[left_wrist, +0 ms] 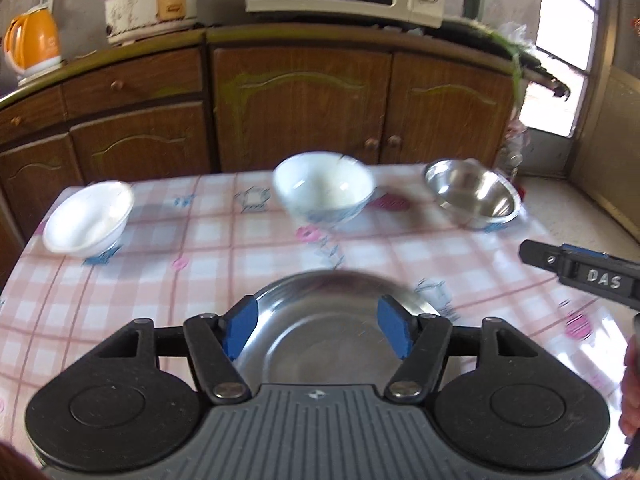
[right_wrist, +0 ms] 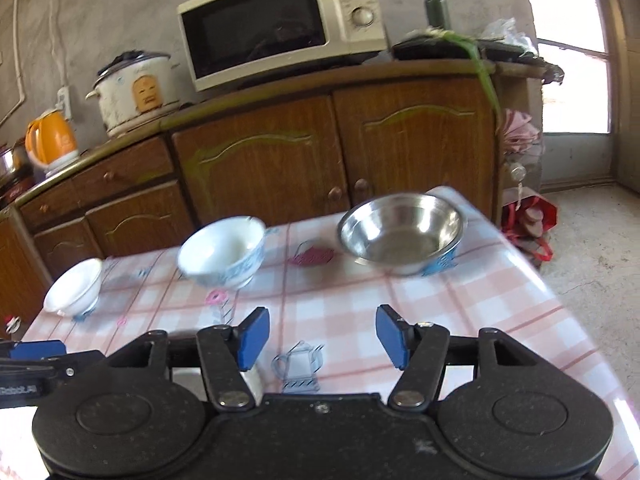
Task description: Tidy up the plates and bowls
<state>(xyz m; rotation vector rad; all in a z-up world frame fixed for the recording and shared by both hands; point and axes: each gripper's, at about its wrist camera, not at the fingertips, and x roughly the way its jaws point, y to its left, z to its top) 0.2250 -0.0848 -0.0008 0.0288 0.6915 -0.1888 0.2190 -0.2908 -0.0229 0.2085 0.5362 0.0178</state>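
Still early, by my reading: three bowls sit apart along the far side of the pink-checked desk (left_wrist: 248,264) — a plain white bowl (left_wrist: 90,218), a blue-patterned white bowl (left_wrist: 324,188), a steel bowl (left_wrist: 472,194) — nothing stacked. My left claw (left_wrist: 320,326) is spread over a shallow steel plate (left_wrist: 320,336); my right claw (right_wrist: 320,334) is spread, empty. Its side reads "DAS".

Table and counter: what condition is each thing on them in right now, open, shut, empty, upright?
Steel plate: flat on the table, empty, below the left gripper.
Plain white bowl: upright, empty.
Blue-patterned white bowl: upright, looks empty.
Steel bowl: upright, empty.
Left gripper: open, holding nothing.
Right gripper: open, holding nothing.
Microwave: door shut.
Rice cooker: lid on.
Orange kettle: upright.
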